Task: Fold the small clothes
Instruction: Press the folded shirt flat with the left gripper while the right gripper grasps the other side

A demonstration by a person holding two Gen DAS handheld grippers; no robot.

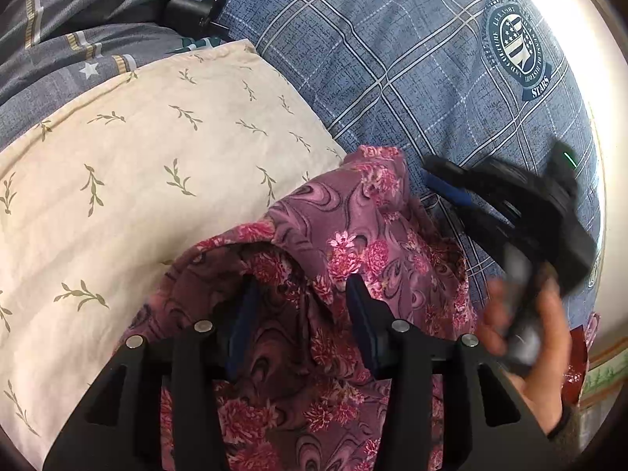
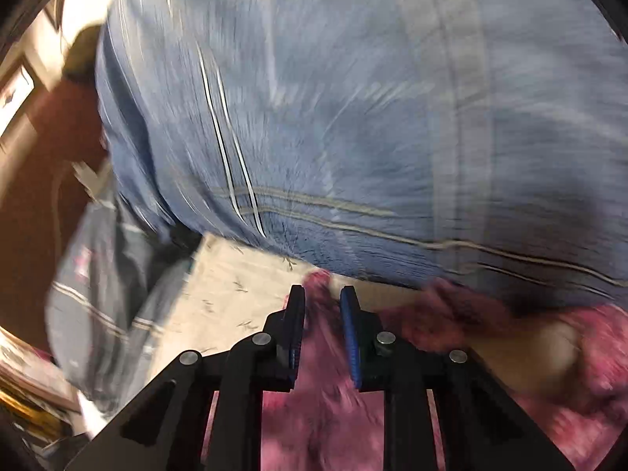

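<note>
Blue plaid bedding (image 1: 392, 90) fills the far side, with clear cloth running toward its bright right edge. Beside it my cream leaf-print pillow (image 1: 157, 165) takes the left, its edge meeting the garment. Dark grey bedding (image 1: 59, 39) bunches behind the pillow, a small black device (image 1: 192, 10) lying on it.

My pink floral garment (image 1: 333, 259) lies crumpled across pillow and plaid, rumpled into folds, near end cut off by the frame.

My left gripper (image 1: 302, 314) stands spread over a raised fold, cloth between the fingers, pads not pressing. My right gripper (image 2: 322, 329) has jaws narrowly apart over blurred pink cloth; whether they pinch it I cannot tell. The right-wrist view is smeared. My right hand (image 1: 526, 353) is blurred too.
</note>
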